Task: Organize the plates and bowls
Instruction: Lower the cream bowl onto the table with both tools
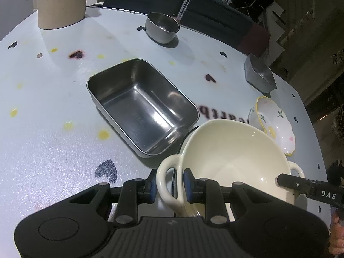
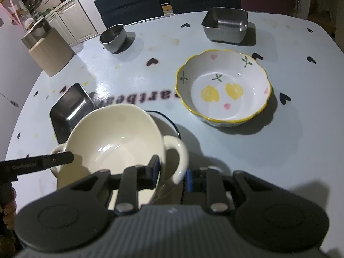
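Observation:
A cream two-handled bowl (image 1: 232, 157) is tilted up off the pale blue table (image 1: 53, 129); it also shows in the right wrist view (image 2: 116, 137). My left gripper (image 1: 168, 182) is shut on the bowl's near handle. My right gripper (image 2: 172, 169) is shut on the bowl's other handle (image 2: 176, 159). A dark-rimmed plate (image 2: 169, 124) lies under the bowl, mostly hidden. A floral bowl with a yellow scalloped rim (image 2: 223, 86) stands to the right; it also shows in the left wrist view (image 1: 275, 124).
A large rectangular steel tray (image 1: 142, 105) lies left of the cream bowl. A round steel bowl (image 1: 162, 28) and a small square steel dish (image 2: 225, 24) stand farther back. A beige cylinder (image 1: 62, 2) stands at the far left. Chairs line the far table edge.

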`<state>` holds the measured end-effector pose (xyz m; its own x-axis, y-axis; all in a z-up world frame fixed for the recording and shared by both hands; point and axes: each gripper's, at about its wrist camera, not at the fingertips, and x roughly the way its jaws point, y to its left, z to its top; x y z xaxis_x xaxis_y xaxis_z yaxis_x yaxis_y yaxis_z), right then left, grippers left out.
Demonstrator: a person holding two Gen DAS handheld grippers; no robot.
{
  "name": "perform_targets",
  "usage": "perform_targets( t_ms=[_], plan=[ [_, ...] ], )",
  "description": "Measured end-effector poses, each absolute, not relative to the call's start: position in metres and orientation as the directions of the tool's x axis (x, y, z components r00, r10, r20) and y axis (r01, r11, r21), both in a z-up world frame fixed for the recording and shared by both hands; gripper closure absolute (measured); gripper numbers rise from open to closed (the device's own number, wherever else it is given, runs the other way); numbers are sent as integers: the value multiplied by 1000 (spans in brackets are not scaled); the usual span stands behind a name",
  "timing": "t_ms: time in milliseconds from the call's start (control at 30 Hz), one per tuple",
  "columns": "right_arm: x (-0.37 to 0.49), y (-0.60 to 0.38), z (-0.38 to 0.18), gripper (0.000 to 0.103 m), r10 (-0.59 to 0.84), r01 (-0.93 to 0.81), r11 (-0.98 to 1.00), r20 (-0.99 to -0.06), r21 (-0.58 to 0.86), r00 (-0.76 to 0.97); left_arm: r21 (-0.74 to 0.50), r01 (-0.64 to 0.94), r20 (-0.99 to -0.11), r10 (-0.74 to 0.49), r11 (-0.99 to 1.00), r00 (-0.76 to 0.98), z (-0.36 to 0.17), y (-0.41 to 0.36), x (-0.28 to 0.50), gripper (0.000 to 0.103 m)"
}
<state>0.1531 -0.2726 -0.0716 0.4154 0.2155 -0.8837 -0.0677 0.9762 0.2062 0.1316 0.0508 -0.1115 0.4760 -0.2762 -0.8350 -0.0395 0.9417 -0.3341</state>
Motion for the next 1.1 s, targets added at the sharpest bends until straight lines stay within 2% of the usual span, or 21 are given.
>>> perform_targets(
  t_ms=[1100],
  plan=[
    [153, -267, -80, 67, 175, -61, 985, -909, 164, 378, -311, 9, -834, -277, 950, 478, -109, 46, 131, 78]
  ],
)
